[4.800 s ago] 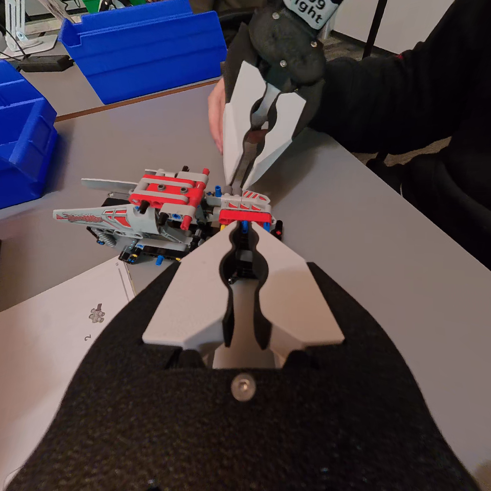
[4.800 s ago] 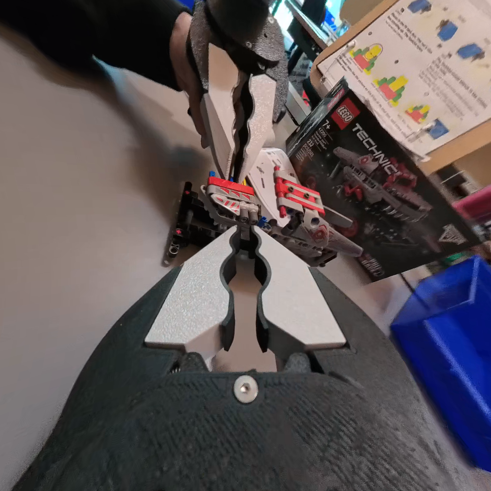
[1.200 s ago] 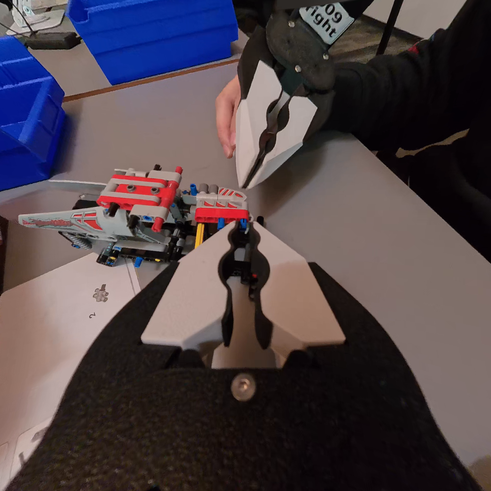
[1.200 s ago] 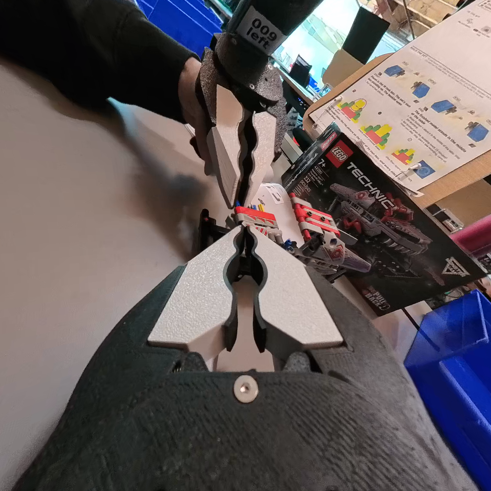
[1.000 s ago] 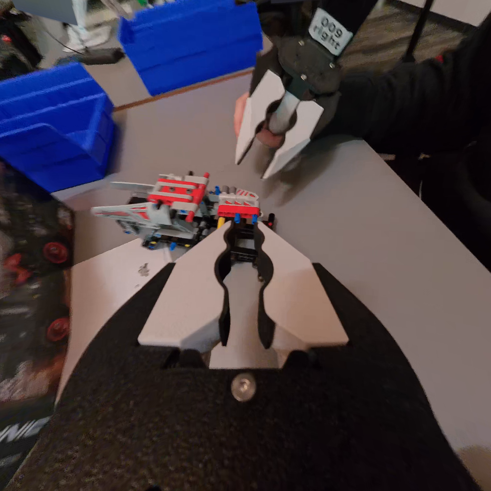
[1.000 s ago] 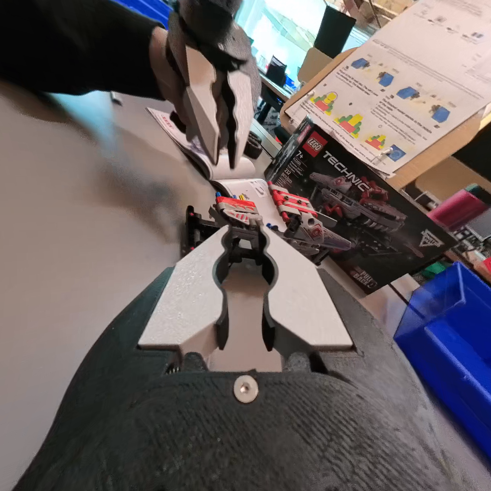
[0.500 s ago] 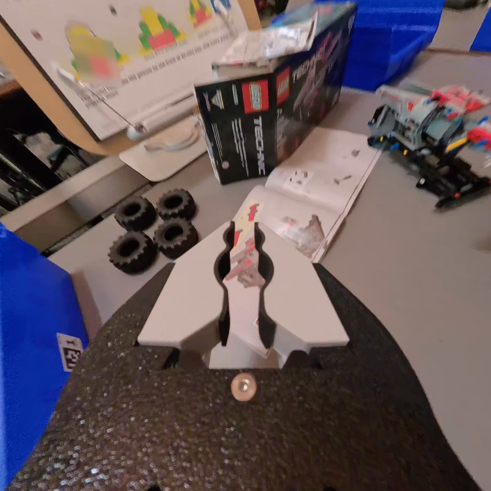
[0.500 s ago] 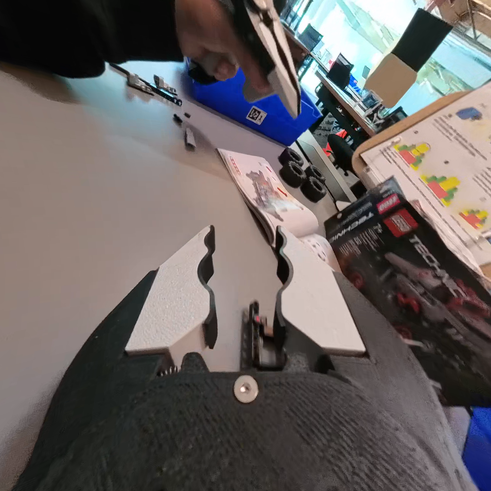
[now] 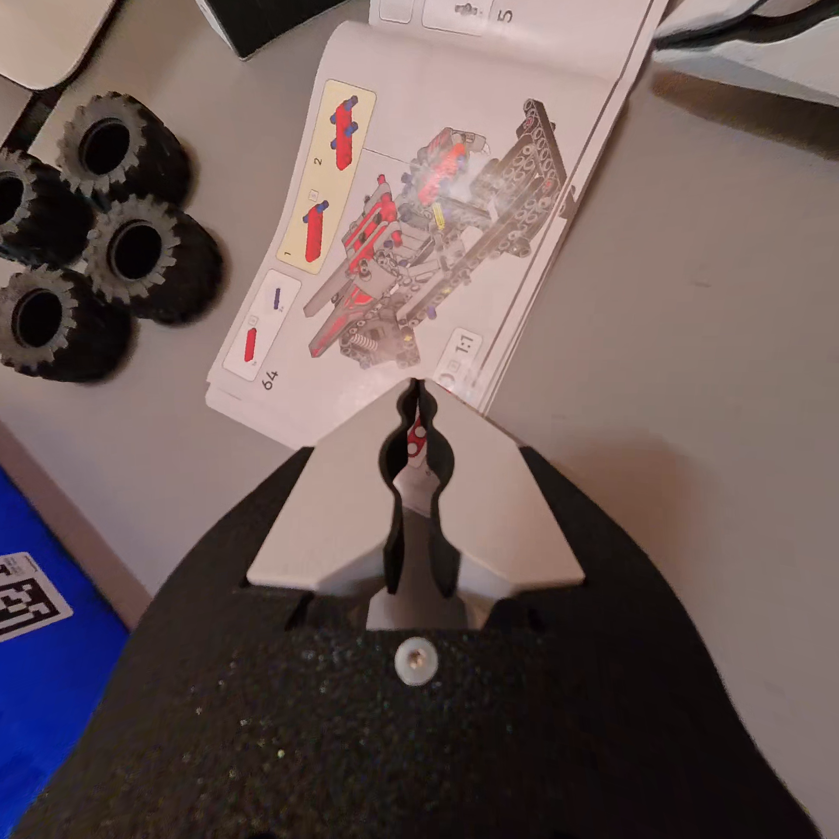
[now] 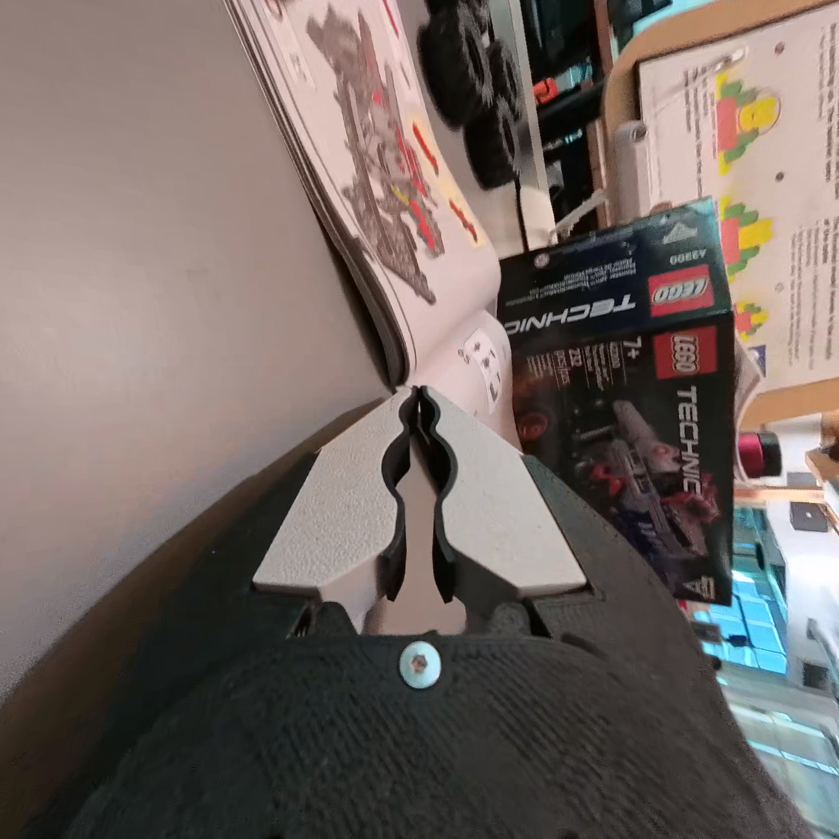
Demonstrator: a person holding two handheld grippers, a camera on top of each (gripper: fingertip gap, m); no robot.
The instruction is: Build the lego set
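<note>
- The left gripper [image 9: 415, 386] has swung away from the half-built Lego model, which a second ago sat right in front of both tools and now shows in neither view.
- It now hovers over the near edge of the open instruction booklet [image 9: 454, 190], jaws clenched so the tips almost meet. A small red shape shows in the gap behind the tips; I cannot tell whether it is a gripped piece or print on the page below.
- The right gripper [image 10: 417, 391] has turned too, its view rolled on its side. Its jaws are clenched, with nothing visibly between them; half a second back they were spread wide.
- In the right wrist view, the booklet [image 10: 363, 181] runs up toward 12 o'clock of the tips, and the black Lego box [image 10: 635, 408] stands at about 3 o'clock, touching the booklet's far page.
- In the left wrist view, four black knobby tires [image 9: 91, 236] cluster at 10 o'clock on the grey tabletop [image 9: 681, 318], just beside the booklet and not yet fitted.
- A blue bin [image 9: 41, 681] sits at 8 o'clock.
- My read: work on the model has paused to check the next step on the page, so the build is partway along.
</note>
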